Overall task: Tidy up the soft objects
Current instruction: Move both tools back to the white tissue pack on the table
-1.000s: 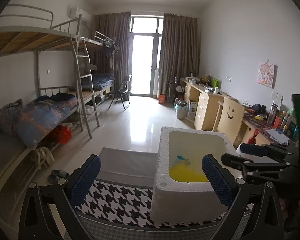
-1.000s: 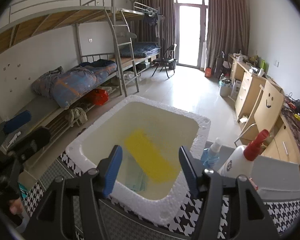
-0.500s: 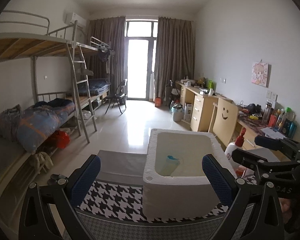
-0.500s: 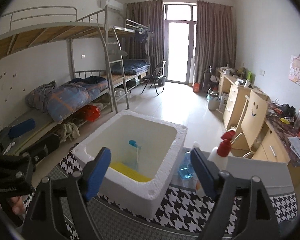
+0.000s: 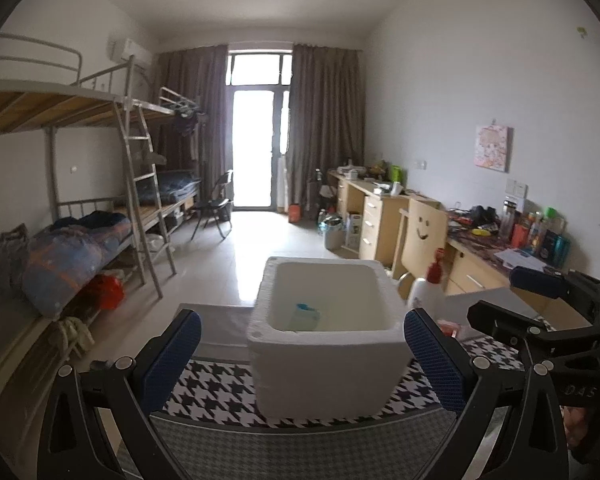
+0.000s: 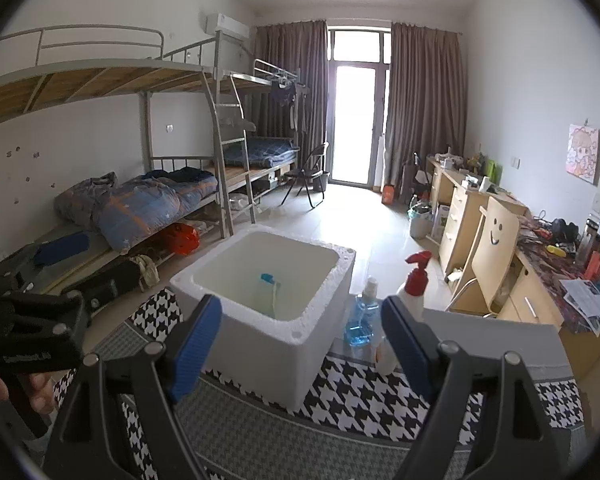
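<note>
A white foam box [image 5: 328, 376] [image 6: 300, 332] stands on the houndstooth cloth. Inside it a pale item with a blue cap [image 5: 306, 312] [image 6: 266, 279] shows above the near rim; the box floor is hidden. My left gripper [image 5: 302, 320] is open, short of the box's near wall, with nothing between its blue pads. My right gripper [image 6: 300, 304] is also open and holds nothing, back from the box's near corner. Each gripper shows in the other's view: the right gripper [image 5: 512, 298] at the right edge, the left gripper [image 6: 84, 264] at the left with a hand below it.
To the right of the box stand a white spray bottle with a red trigger [image 6: 414, 284] [image 5: 428, 284] and a bottle of blue liquid [image 6: 362, 320]. A grey slab [image 6: 500, 340] lies beyond them. Bunk beds [image 6: 140, 208] line the left wall, desks [image 6: 460, 216] the right.
Both grippers have drawn back from the box, which looks smaller and farther. The right jaws have spread wider. The yellow thing in the box has dropped out of sight behind the rim.
</note>
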`<action>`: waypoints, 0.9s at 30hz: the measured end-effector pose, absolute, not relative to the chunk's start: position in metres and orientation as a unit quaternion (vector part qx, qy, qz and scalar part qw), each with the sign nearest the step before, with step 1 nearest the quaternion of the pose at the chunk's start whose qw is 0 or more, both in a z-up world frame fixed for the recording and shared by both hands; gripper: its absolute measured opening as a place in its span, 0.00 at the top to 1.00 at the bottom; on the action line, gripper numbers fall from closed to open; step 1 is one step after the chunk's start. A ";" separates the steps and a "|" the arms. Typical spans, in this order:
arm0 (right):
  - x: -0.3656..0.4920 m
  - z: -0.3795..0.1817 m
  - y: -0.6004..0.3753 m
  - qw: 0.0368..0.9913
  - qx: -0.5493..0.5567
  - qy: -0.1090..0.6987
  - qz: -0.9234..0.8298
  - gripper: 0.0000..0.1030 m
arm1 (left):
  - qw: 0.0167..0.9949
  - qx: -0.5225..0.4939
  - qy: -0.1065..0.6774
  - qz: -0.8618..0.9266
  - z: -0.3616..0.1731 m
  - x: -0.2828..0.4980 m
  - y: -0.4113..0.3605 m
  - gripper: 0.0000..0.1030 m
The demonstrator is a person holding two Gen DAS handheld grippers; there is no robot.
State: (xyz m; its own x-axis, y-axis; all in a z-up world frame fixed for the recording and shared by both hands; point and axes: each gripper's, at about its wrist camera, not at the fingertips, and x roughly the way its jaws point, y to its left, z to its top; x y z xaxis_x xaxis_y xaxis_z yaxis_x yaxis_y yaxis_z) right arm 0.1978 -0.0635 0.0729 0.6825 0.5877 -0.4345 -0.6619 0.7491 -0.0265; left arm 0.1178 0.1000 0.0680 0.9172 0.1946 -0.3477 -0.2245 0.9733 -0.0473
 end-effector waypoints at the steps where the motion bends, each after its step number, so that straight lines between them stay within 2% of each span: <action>1: 0.195 0.073 -0.066 0.914 -0.092 0.201 0.341 0.17 | 0.979 -0.045 0.170 0.101 0.069 0.116 0.097 0.01; 6: 0.180 0.072 -0.083 0.920 -0.080 0.187 0.334 0.13 | 0.982 -0.039 0.160 0.088 0.069 0.107 0.084 0.01; 13: 0.164 0.073 -0.098 0.925 -0.070 0.171 0.332 0.12 | 0.986 -0.040 0.150 0.069 0.071 0.095 0.069 0.01; 17: 0.157 0.072 -0.108 0.929 -0.063 0.163 0.325 0.07 | 0.986 -0.038 0.148 0.063 0.070 0.089 0.064 0.01; 27: 0.141 0.069 -0.130 0.939 -0.056 0.153 0.305 0.07 | 0.989 -0.032 0.134 0.051 0.065 0.075 0.046 0.01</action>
